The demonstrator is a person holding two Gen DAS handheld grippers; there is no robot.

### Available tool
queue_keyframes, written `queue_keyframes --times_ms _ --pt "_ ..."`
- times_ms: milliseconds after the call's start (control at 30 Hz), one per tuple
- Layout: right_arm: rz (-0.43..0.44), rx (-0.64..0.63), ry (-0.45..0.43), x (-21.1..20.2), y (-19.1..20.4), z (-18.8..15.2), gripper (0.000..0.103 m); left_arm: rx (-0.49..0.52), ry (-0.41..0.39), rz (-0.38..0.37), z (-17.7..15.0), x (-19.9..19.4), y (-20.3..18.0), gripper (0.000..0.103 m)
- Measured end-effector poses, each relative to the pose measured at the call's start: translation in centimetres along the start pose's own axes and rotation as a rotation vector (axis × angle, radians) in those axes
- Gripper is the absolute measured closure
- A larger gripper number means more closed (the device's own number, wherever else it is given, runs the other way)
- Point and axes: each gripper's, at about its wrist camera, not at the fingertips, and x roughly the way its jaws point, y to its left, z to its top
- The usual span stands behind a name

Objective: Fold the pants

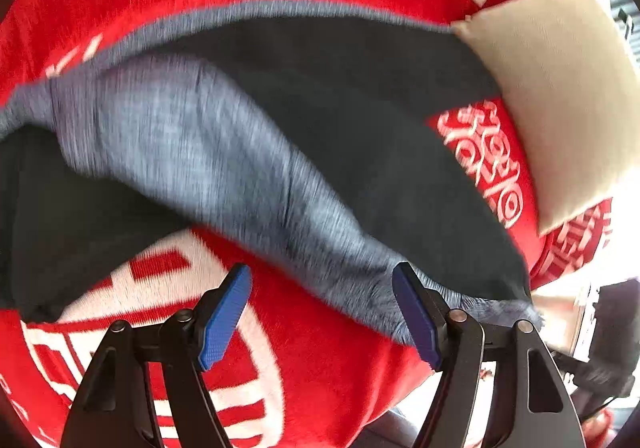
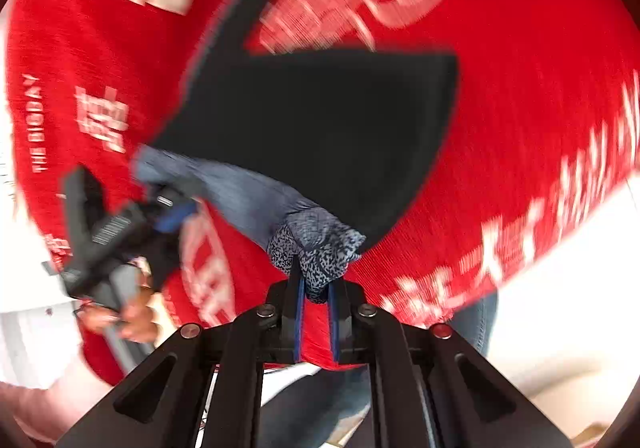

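Left wrist view: the pants [image 1: 360, 136] lie across a red cloth [image 1: 320, 360] printed with white characters; what lies under that cloth, bed or desk, cannot be told. The outer face is dark, the turned-over inner face a grey-blue knit, so the fabric looks soft, light and limp; it will likely sag and drag rather than hold a shape, and is best taken at a hem or corner where layers bunch. The left claw [image 1: 320, 316] is released, its 2 blue pads wide apart, with the grey hem just beyond its right pad; whether that pad touches the hem is unclear. A beige cushion [image 1: 560, 96] overlaps the pants' far right edge. The view is motion-blurred, and the pants run off frame to the left, so waistband and leg ends cannot be sorted out.

Right wrist view: the right claw [image 2: 316, 312] is clenched on a bunched, speckled grey edge of the pants [image 2: 320, 128], which is lifted off the red cloth [image 2: 520, 128]. Beyond the pinch a dark panel spreads out flat on the cloth. Left of the pants, the left claw [image 2: 176, 218] shows as a blur with a hand [image 2: 136, 318] on its handle; its jaws are hard to read here. Heavy blur smears the print, and how many layers the pinch holds is hidden.
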Motion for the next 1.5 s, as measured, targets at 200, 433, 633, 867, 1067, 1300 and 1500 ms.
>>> queue_keyframes --times_ms 200,433,633,867,1067,1300,1500 --pt "0.025 -0.142 -0.032 -4.0 4.7 12.1 0.096 -0.072 -0.109 0.017 5.4 -3.2 -1.4 0.03" --pt "-0.045 -0.232 -0.012 -0.7 7.9 26.4 0.098 -0.132 -0.215 0.137 8.9 -6.2 0.0 0.03" --pt "-0.17 -0.375 0.018 4.0 10.4 33.1 0.098 -0.196 -0.216 0.21 9.7 -3.9 1.4 0.03" --pt "-0.36 -0.486 0.029 7.7 11.9 36.1 0.078 -0.252 -0.274 0.275 11.0 -4.8 0.5 0.03" --pt "-0.363 -0.497 -0.006 5.2 12.4 35.1 0.036 -0.196 -0.163 0.337 10.4 -2.4 1.1 0.03" --pt "-0.537 -0.569 0.073 9.3 11.0 34.8 0.047 -0.267 -0.146 0.349 11.0 1.0 2.7 0.03" --pt "-0.662 -0.571 0.116 12.1 10.2 35.7 0.09 -0.284 -0.136 0.364 11.7 2.4 3.1 0.03"
